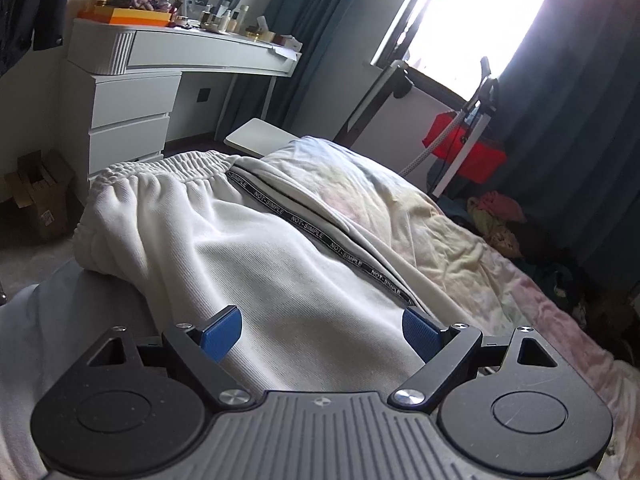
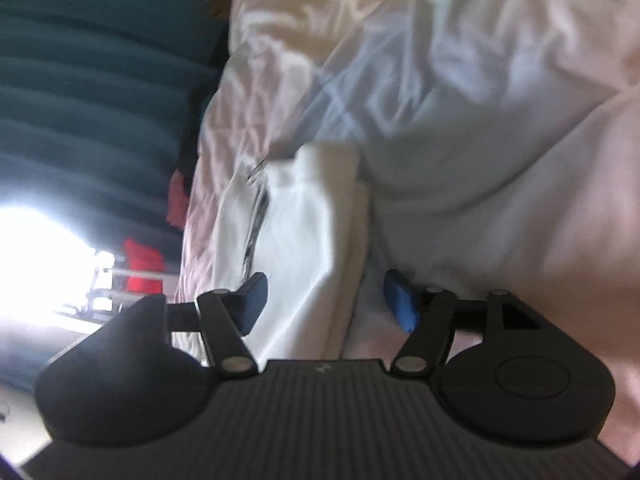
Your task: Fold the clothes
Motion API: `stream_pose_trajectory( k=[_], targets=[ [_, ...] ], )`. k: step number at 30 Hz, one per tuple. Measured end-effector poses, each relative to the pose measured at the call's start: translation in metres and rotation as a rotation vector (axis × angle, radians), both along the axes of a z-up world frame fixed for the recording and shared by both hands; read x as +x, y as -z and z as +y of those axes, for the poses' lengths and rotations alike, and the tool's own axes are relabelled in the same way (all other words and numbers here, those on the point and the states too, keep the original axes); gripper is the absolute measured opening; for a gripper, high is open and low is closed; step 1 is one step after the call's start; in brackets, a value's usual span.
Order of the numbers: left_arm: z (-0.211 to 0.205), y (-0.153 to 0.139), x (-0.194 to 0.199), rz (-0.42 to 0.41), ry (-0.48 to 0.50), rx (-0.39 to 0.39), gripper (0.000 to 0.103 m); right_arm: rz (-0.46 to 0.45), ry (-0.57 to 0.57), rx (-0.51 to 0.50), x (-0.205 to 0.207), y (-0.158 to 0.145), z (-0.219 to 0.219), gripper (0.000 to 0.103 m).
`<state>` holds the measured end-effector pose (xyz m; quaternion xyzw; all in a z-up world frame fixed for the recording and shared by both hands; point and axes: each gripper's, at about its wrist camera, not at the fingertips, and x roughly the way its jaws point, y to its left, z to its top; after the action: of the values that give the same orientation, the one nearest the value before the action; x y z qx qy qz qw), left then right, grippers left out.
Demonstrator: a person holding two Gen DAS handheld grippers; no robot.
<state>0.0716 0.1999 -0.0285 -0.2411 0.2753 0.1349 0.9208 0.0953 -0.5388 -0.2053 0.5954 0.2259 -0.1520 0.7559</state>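
White sweatpants [image 1: 224, 240] with an elastic waistband [image 1: 168, 172] and a black lettered side stripe [image 1: 320, 236] lie spread on the bed. My left gripper [image 1: 322, 332] hovers just over the cloth, jaws wide apart, nothing pinched between the blue pads [image 1: 221, 335]. The right wrist view is blurred. It shows a narrow folded part of the white pants [image 2: 304, 232] running toward my right gripper [image 2: 326, 302]. That gripper is open, with the cloth lying between its fingers [image 2: 400, 306] and a gap on either side.
The bed carries a rumpled pastel sheet [image 1: 440, 240]. Beyond it stand a white dressing table [image 1: 132, 92] crowded with bottles, a cardboard box [image 1: 38, 192] on the floor, dark curtains [image 1: 580, 120], a bright window [image 1: 480, 12], a red item [image 1: 452, 136] and a clothes pile [image 1: 496, 216].
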Motion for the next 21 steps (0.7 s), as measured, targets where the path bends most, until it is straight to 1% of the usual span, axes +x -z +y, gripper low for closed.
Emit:
stream_pose_trajectory(
  k=[3,5,7,9,10,11,12,13,14,15,16,17,20,21],
  targets=[
    [-0.010,0.003,0.007,0.019,0.030,0.033,0.089,-0.003,-0.030,0.005,0.011,0.007,0.002,0.067],
    [-0.019,0.006,0.011,0.031,0.054,0.051,0.089,-0.024,-0.036,0.002,0.019,0.012,-0.002,0.067],
    [-0.029,0.010,0.015,0.037,0.077,0.066,0.089,-0.048,-0.024,-0.008,0.024,0.013,-0.004,0.067],
    [-0.040,0.014,0.018,0.043,0.102,0.080,0.089,-0.072,0.001,-0.046,0.027,0.010,-0.005,0.066],
    [-0.045,0.016,0.020,0.044,0.113,0.084,0.089,-0.096,0.004,-0.068,0.028,0.007,-0.005,0.054],
    [-0.050,0.018,0.021,0.046,0.123,0.085,0.089,-0.127,0.001,-0.095,0.026,0.002,-0.004,0.048],
    [-0.054,0.021,0.022,0.045,0.140,0.074,0.089,-0.159,-0.003,-0.123,0.025,-0.002,-0.003,0.039],
    [-0.058,0.024,0.022,0.047,0.149,0.061,0.088,-0.191,-0.008,-0.151,0.023,-0.006,-0.002,0.035],
    [-0.061,0.026,0.023,0.049,0.158,0.047,0.088,-0.223,-0.006,-0.148,0.021,-0.007,-0.002,0.035],
    [-0.064,0.029,0.024,0.051,0.166,0.034,0.088,-0.228,-0.005,-0.137,0.021,-0.005,-0.002,0.035],
    [-0.068,0.031,0.025,0.057,0.170,0.044,0.088,-0.230,-0.005,-0.125,0.022,-0.003,-0.003,0.036],
    [-0.072,0.033,0.026,0.062,0.173,0.055,0.088,-0.212,-0.005,-0.114,0.024,0.000,-0.004,0.036],
    [-0.085,0.038,0.028,0.061,0.194,0.102,0.088,-0.131,-0.078,-0.085,0.044,0.014,-0.003,0.036],
    [-0.090,0.039,0.029,0.057,0.207,0.113,0.088,-0.113,-0.104,-0.112,0.051,0.014,-0.001,0.035]
  ],
)
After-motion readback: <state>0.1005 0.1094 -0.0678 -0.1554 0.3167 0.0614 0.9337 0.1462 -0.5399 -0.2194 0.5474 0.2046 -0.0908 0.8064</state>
